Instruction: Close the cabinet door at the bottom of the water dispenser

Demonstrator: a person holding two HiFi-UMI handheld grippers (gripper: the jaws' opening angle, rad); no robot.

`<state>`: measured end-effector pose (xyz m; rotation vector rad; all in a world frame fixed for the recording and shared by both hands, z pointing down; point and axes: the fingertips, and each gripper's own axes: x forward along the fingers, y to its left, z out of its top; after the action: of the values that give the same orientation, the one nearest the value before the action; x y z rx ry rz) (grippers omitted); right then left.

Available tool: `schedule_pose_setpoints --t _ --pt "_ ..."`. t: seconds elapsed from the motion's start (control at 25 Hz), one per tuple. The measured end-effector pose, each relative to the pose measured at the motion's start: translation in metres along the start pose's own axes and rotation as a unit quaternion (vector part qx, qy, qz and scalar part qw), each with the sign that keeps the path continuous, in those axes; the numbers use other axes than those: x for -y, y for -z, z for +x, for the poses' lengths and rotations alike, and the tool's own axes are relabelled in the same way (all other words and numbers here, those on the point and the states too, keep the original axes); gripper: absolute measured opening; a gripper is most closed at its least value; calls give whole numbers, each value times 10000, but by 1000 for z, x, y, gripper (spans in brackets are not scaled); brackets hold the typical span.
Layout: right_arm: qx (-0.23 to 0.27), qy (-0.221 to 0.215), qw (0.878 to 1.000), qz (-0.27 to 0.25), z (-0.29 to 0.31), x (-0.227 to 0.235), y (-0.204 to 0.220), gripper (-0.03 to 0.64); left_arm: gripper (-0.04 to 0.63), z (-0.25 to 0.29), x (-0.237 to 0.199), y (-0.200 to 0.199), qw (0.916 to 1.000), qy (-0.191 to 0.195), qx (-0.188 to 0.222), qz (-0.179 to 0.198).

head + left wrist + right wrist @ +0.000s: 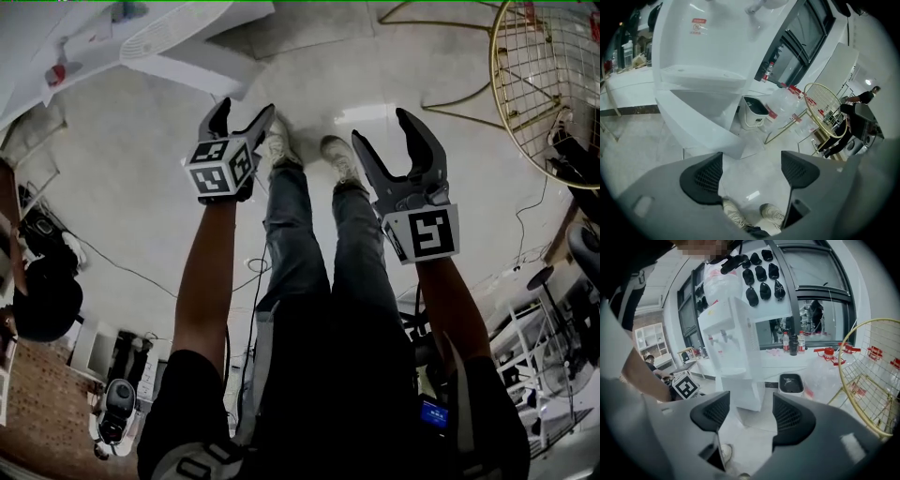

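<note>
The white water dispenser (703, 56) fills the upper left of the left gripper view. At its base a white cabinet door (705, 124) juts out, swung open towards me. The right gripper view shows the whole dispenser (733, 329) standing ahead, with a water bottle on top. Seen from the head view, my left gripper (246, 111) and right gripper (382, 129) hang side by side over the floor, short of the dispenser (187, 42). The left gripper (752, 171) is open with only floor between its pads. The right gripper (751, 416) is open and empty too.
A gold wire rack (548, 84) stands at the right. A small white bin (753, 112) and clear water bottles (785, 105) sit beside the dispenser. My shoes (281, 145) are on the pale floor below the grippers. Cables trail across the floor, and a person (42, 300) is at the left.
</note>
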<state>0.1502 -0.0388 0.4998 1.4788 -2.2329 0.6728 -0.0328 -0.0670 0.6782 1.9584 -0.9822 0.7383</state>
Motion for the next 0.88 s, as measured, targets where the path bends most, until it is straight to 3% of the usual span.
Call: schedule_pose_setpoints --t 0.52,0.88 --pt "148 774 9954 550 -5 -11 -3 282 405 19 15 -13 9940 788 -440 615" --pt "124 969 9925 735 0 2 2 279 403 25 19 -21 9918 937 -508 710"
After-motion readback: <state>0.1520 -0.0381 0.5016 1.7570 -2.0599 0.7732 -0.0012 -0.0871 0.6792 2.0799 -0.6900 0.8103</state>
